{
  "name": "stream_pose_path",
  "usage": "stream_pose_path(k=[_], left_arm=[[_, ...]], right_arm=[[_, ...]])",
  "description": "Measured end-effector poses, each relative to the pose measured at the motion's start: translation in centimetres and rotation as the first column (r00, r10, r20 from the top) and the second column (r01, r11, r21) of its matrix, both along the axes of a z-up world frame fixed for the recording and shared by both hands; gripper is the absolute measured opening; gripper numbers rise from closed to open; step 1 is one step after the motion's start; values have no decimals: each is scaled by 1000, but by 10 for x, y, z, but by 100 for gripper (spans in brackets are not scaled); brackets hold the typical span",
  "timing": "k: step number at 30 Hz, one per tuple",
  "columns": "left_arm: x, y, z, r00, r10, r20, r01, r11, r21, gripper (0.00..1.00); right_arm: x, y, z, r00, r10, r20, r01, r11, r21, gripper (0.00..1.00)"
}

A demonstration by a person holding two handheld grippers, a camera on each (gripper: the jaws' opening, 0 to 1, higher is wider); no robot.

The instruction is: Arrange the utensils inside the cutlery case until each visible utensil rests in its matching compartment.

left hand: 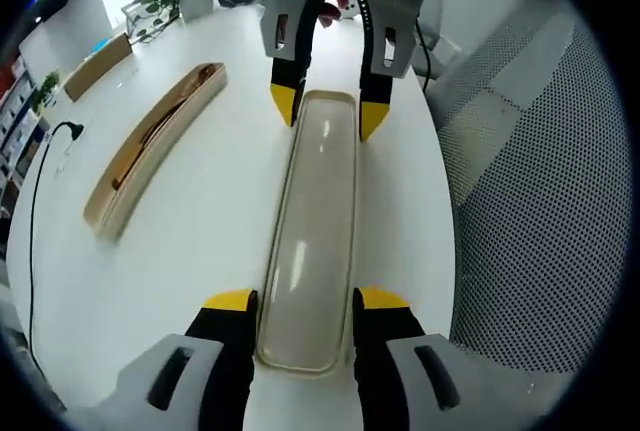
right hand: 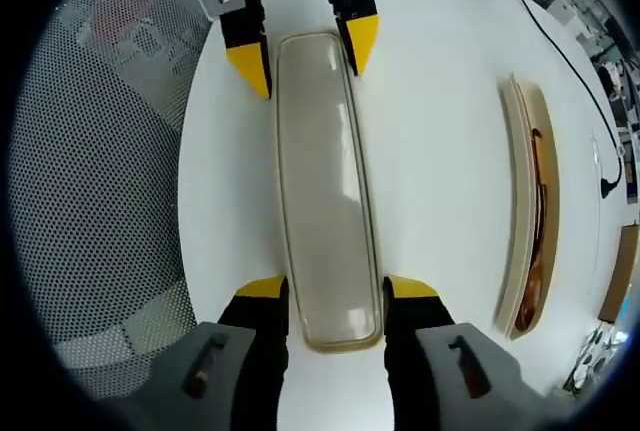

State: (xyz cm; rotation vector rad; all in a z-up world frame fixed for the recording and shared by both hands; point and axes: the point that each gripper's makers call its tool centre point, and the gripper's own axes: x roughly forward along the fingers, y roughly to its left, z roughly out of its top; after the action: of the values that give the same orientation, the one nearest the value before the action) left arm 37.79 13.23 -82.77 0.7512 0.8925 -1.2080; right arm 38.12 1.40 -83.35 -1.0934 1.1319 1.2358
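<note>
Lid (left hand: 312, 241) lies on the table (left hand: 200, 241) between the two grippers, one at each end; the case (left hand: 155, 146) sits apart, alongside it.

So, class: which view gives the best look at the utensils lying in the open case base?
The left gripper view: the case base lies at an angle, so the brown utensils inside show along its length. The right gripper view shows the base nearly edge-on at the picture's side.

The long translucent lid (left hand: 310, 241) lies lengthwise on the white desk (left hand: 210, 221), a tool straddling each end. Between the lid and the open cutlery case (left hand: 150, 146) runs a bare strip of desk. On the lid's other side a mesh chair (left hand: 540, 211) crowds the desk edge.
</note>
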Motion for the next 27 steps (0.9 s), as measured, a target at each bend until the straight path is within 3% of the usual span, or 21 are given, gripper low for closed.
stream_pose_path(k=[9,17,27], left_arm=[[0,0,0,1000,13,-6,-13,1000,13,39],[0,-1,1,1000,4,9,-4,1000,-8,39],[0,-1,3,997,-55,51,54,999,6,42]], right_arm=[[1,-1,0,1000,25,-11,-25,999,-30,34],[0,-3,0,998,53,-40,-58,991,-120,33],[2,-3,5,987,9,-161,-1,999,54,33]])
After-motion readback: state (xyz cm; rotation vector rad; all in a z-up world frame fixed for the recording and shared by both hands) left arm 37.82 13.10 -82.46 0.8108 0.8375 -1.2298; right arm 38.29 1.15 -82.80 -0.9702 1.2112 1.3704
